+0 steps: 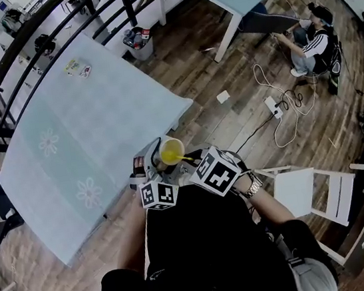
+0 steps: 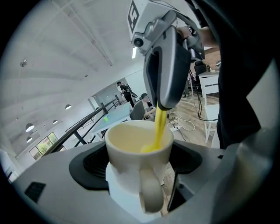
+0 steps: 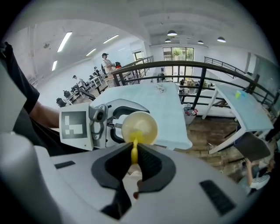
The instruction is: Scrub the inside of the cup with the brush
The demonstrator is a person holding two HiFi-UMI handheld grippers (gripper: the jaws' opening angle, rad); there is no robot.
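Left tongs clenched on a pale cup, held in the air just off the table's near edge; right tongs pinch a yellow brush, its tip down inside the cup.

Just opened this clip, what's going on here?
A person stands at a light blue table with a gripper in each hand. The left gripper is shut on a cream cup, gripping its sides. The right gripper is shut on a yellow brush, whose end reaches down inside the cup. Scrubbing appears to be under way.
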